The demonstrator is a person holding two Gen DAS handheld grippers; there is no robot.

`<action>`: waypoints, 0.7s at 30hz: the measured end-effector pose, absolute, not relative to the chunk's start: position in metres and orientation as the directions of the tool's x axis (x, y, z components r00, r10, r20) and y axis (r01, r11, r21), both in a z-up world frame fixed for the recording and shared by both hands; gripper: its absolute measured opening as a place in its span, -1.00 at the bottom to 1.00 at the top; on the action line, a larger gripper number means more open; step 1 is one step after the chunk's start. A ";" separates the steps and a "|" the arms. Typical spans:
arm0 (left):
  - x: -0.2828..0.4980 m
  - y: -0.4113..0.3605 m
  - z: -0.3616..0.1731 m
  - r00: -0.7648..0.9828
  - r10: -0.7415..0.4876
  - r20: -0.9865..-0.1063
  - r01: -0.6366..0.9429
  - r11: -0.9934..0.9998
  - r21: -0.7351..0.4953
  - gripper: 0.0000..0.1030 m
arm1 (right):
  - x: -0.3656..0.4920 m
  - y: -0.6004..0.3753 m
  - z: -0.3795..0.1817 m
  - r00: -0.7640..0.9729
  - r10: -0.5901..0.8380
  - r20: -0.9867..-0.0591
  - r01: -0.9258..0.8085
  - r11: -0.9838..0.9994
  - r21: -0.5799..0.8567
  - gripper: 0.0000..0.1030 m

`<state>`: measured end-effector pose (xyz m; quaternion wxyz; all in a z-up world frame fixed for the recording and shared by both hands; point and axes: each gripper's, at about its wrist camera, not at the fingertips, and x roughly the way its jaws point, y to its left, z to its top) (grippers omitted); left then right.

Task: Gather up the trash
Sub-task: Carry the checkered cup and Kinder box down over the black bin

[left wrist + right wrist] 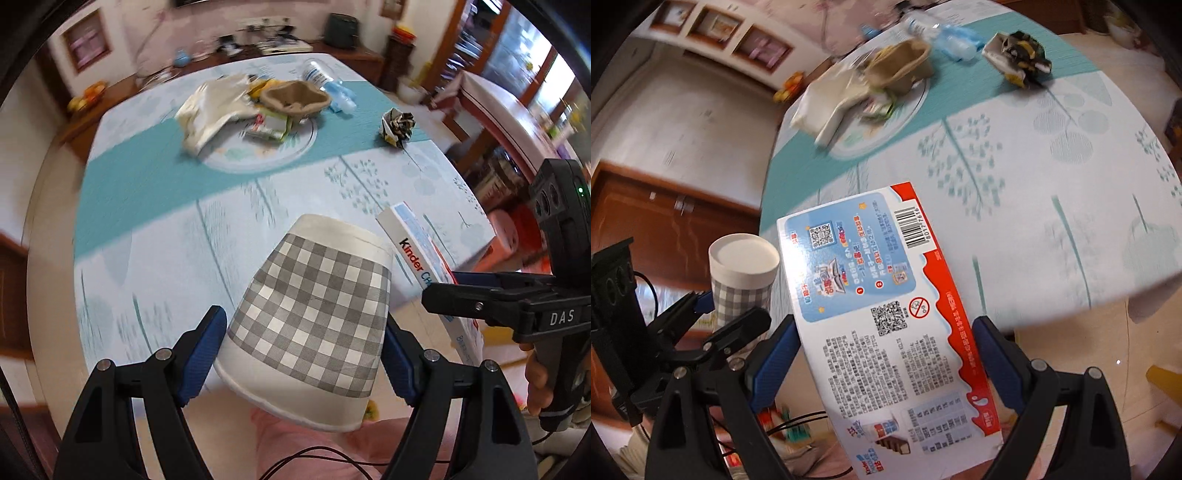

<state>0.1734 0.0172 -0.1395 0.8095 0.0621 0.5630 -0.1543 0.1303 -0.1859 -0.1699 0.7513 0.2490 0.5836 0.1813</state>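
Left tool [301, 360], closed on an inverted grey-checked paper cup [314, 321]; its blue pads [201, 354] press the cup's two sides, and the cup's rim is partly cut off from view behind the fingers. Right tool [886, 363], closed on a flat Kinder chocolate box [886, 325], back panel with barcode and QR codes facing the camera; the box's lower end runs out of frame, and its small print is too blurred to read. Both held items hang at the near edge of the bench [207, 236], side by side, the box just right of the cup. Farther back on the bench, a patterned plate [280, 155] carries a heap of trash: a crumpled white bag [210, 110], a brown moulded-pulp cup holder [295, 98] and a small green-and-white wrapper [269, 125], all overlapping so that the plate's centre is hidden. Behind the plate lies a clear plastic bottle with a blue label [325, 83], motion-blurred. A crumpled ball of printed paper [398, 123] sits apart, right of the plate on the teal stripe.
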 end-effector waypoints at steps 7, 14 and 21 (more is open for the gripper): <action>0.087 0.010 -0.164 0.278 -0.176 -0.944 0.196 0.973 -0.124 0.51 | 0.073 -0.193 -0.178 0.162 0.581 -0.798 -0.021 0.810 0.585 0.80; 0.032 0.006 -0.198 0.192 -0.155 -0.969 0.160 0.979 -0.124 0.51 | 0.033 -0.181 -0.213 0.069 0.612 -0.788 0.012 0.789 0.614 0.81; 0.024 0.011 -0.283 0.104 -0.135 -0.985 0.114 0.986 -0.123 0.52 | 0.019 -0.174 -0.320 -0.049 0.623 -0.781 0.198 0.772 0.604 0.81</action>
